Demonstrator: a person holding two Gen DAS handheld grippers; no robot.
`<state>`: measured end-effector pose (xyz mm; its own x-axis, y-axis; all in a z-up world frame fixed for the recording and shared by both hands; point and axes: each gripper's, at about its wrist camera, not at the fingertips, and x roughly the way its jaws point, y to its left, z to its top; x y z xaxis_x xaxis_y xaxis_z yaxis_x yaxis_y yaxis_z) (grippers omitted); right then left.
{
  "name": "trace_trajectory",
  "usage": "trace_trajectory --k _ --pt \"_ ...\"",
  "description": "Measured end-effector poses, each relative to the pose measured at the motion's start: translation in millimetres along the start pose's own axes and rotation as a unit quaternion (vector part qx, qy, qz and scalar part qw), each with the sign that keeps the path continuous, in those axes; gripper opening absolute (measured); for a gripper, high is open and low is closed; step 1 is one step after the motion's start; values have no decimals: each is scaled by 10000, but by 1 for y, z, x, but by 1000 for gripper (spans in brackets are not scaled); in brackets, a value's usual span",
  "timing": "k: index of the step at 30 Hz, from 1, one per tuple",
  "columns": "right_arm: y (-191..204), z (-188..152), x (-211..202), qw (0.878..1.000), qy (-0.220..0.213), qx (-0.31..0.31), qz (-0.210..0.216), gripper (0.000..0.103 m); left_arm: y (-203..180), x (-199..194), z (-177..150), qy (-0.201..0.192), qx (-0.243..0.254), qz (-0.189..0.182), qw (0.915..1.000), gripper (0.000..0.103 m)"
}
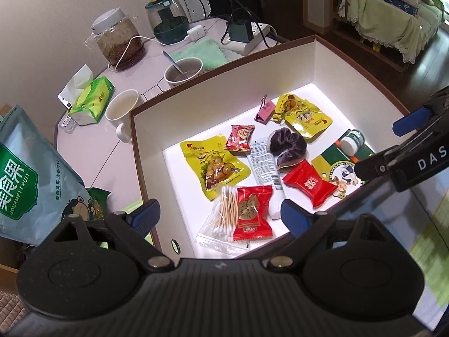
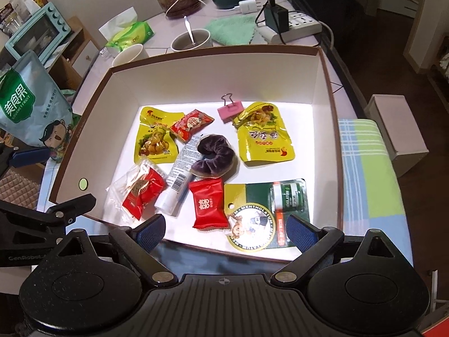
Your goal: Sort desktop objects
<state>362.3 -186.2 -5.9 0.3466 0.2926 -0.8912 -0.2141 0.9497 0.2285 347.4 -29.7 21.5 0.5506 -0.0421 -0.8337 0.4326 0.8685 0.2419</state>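
Both grippers [image 1: 219, 216] [image 2: 227, 230] hover open above box rim [image 2: 84, 104].

Behind the box we see a mug [image 1: 121, 109], a bowl [image 1: 183, 70] with a spoon [image 1: 173, 61], a tissue pack [image 1: 92, 99], a glass jar [image 1: 118, 42], a green cloth [image 1: 199, 53] and a power strip [image 1: 249, 38] on the worktop [image 1: 92, 151].

Both wrist cameras look steeply down from close above into the white box [image 1: 314, 64] [image 2: 317, 75], the left from its left-front corner, the right from its front edge.
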Motion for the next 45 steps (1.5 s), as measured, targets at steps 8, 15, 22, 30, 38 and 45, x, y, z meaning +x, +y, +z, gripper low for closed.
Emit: trace_trajectory --k 8,15,22,30,38,45 --pt "-2 -11 -11 9999 -67 36 -69 95 -8 -13 -5 -130 -30 -23 9999 91" --pt "-1 -18 -24 9998 -190 40 -107 95 -14 -25 -8 -261 -14 4 9997 91" --pt "5 -27 -35 9995 -279 -17 -129 95 -13 -40 -16 -469 -176 -38 9987 91" --pt "12 -37 -47 9991 -379 -114 -145 95 -14 -58 -25 -648 -362 -63 9972 91" --pt "19 -48 -59 9983 -500 -220 -179 95 -15 -75 -37 -770 -499 -28 9958 91" --pt "26 -56 -67 9978 -574 -285 -168 95 -13 -86 -45 -849 -603 24 9946 91"
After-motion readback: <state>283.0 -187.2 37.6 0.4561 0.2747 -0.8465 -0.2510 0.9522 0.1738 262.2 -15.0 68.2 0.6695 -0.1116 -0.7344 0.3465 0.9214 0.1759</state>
